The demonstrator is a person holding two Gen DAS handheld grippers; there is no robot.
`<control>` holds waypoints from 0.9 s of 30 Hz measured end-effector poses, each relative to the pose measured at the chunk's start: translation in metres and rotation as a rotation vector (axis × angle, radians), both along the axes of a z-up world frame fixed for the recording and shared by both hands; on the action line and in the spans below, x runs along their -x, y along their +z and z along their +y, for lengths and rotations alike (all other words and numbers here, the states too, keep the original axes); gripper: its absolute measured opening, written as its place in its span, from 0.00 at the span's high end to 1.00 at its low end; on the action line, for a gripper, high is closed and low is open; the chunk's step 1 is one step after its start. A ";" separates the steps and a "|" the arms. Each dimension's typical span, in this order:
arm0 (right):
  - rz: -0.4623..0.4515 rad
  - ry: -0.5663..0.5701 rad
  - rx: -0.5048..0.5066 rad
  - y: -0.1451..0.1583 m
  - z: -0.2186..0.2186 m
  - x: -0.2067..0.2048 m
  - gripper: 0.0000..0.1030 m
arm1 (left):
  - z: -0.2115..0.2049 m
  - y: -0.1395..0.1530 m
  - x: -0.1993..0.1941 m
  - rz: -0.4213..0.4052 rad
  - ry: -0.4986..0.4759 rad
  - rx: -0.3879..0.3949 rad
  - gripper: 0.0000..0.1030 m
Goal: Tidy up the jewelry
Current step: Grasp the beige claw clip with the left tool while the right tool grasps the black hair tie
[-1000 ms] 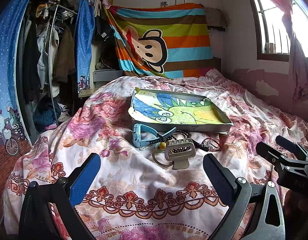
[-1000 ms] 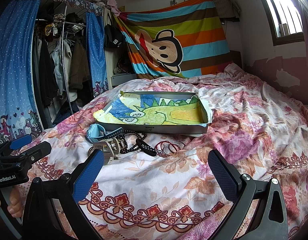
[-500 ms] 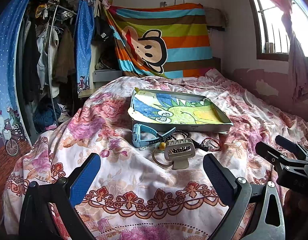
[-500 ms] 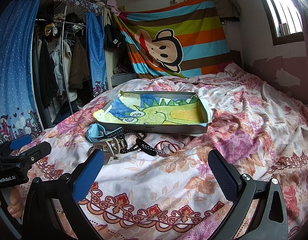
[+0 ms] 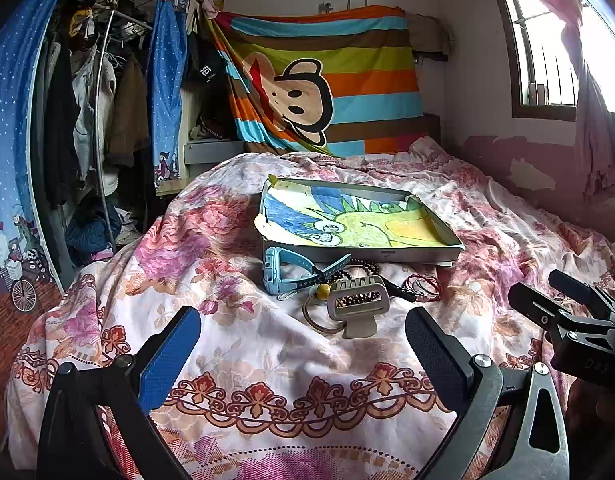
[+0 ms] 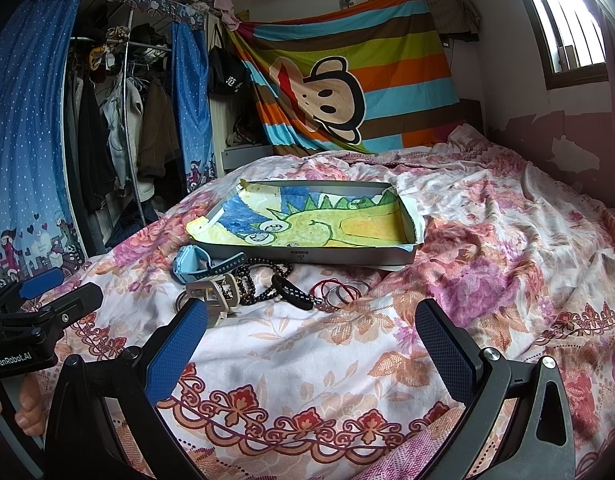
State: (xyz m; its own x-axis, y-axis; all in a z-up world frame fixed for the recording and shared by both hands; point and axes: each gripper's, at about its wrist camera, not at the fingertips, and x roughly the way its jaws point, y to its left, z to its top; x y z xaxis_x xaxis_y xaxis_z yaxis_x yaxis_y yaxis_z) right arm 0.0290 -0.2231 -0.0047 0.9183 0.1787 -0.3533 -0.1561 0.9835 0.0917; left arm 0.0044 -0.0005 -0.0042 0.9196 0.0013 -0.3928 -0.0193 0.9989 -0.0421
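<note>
"GenRobot.AI" is printed in white on the body of the left gripper [image 6: 39, 292] where it shows at the left edge of the right wrist view; fingers of the hand [image 6: 25, 412] holding it curl below the label. On the right gripper [image 5: 567, 292], seen at the right edge of the left wrist view, there is faint lettering that cannot be read. A small dark label sits on the near wall of the tray [image 5: 391, 254], too small to read. A black cap [image 6: 227, 76] hanging by the wardrobe carries white characters, also unclear.

Nothing has moved since the earlier frames: both grippers hold the same pose and the jewelry lies as it did.

Both grippers are spread wide and hold nothing, hovering over the near part of the floral bedspread [image 5: 267, 360] without touching the jewelry.

The jewelry lies in a small heap on the bedspread just in front of the tray's near wall. At the left is a blue watch [image 5: 283, 276], touching the tray. Just near of it lie a beige clip [image 5: 357, 304] and a ring [image 5: 313, 318] with a yellow bead [image 5: 322, 290]. Dark beads [image 6: 263, 284] run behind and through the clip. To the right are a black band [image 6: 293, 294] and thin red bangles [image 6: 339, 292]. The tray is lined with a crayon drawing [image 5: 347, 224] and holds no jewelry.
</note>
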 end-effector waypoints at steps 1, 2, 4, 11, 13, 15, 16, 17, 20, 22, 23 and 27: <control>0.002 0.000 0.000 0.000 0.000 0.000 0.01 | 0.000 0.000 0.000 0.000 0.000 0.000 0.00; 0.006 0.000 0.001 0.001 0.001 0.001 0.01 | 0.000 0.001 0.001 0.000 0.000 0.000 0.00; 0.019 -0.002 0.004 0.001 0.002 0.001 0.01 | 0.000 0.000 0.000 0.001 0.000 -0.002 0.00; 0.104 -0.030 0.039 -0.004 0.003 -0.010 0.01 | -0.002 0.000 -0.005 0.031 0.033 -0.013 0.00; 0.123 -0.041 0.052 -0.005 0.003 -0.012 0.01 | -0.002 0.001 -0.006 0.039 0.035 -0.003 0.00; 0.142 -0.051 0.068 -0.006 0.002 -0.016 0.01 | 0.003 0.002 -0.009 0.052 0.040 0.010 0.00; 0.154 -0.054 0.076 -0.007 0.001 -0.018 0.01 | 0.005 0.002 -0.011 0.057 0.045 0.010 0.00; 0.167 -0.059 0.085 -0.008 0.001 -0.020 0.01 | 0.008 0.002 -0.013 0.065 0.048 0.006 0.00; 0.201 -0.067 0.101 -0.010 -0.001 -0.026 0.01 | 0.010 0.000 -0.020 0.092 0.046 0.000 0.00; 0.221 -0.067 0.111 -0.012 -0.003 -0.031 0.01 | 0.010 -0.001 -0.026 0.111 0.035 0.001 0.00; 0.237 -0.068 0.122 -0.013 -0.004 -0.034 0.01 | 0.011 -0.002 -0.030 0.123 0.022 0.005 0.00; 0.283 -0.074 0.133 -0.017 -0.009 -0.043 0.01 | 0.010 -0.003 -0.041 0.143 -0.027 0.002 0.00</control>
